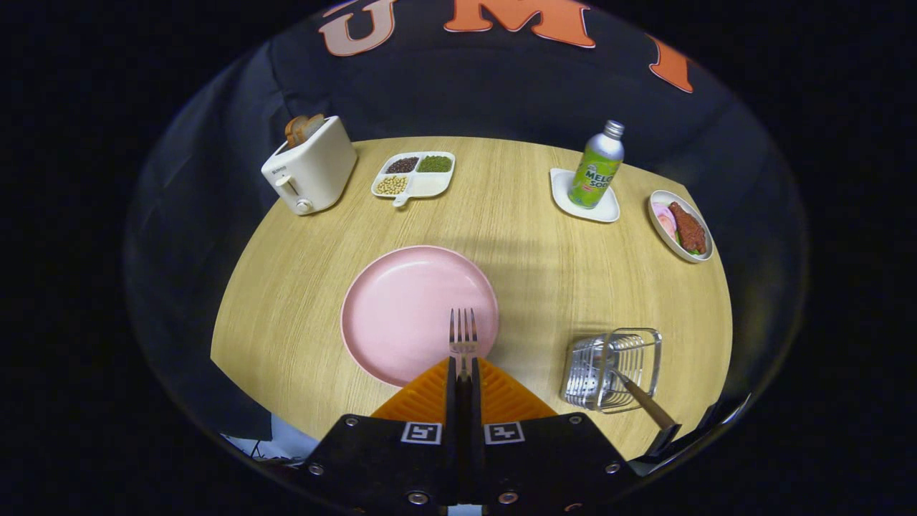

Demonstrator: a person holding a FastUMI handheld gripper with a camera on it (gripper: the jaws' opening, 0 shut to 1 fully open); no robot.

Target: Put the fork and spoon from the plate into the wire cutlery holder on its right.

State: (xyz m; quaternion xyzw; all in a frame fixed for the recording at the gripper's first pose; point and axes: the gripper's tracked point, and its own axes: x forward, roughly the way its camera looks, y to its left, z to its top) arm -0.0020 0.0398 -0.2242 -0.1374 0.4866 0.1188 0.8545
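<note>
My gripper (pixel 463 367) is shut on the fork (pixel 463 335), whose metal tines stick out ahead of the fingertips. It hangs above the near right part of the pink plate (pixel 401 308); no cutlery lies on the plate. To the right of the plate stands the wire cutlery holder (pixel 610 369). A utensil with a wooden handle (pixel 645 403) leans in the holder, handle pointing out toward me; its head is hidden by the wires.
On the round wooden table (pixel 530 244), a white toaster with bread (pixel 309 170) stands at the far left, a divided dish of beans (pixel 414 175) beside it. A green bottle (pixel 596 166) on a white coaster and a small dish of food (pixel 680 225) sit far right.
</note>
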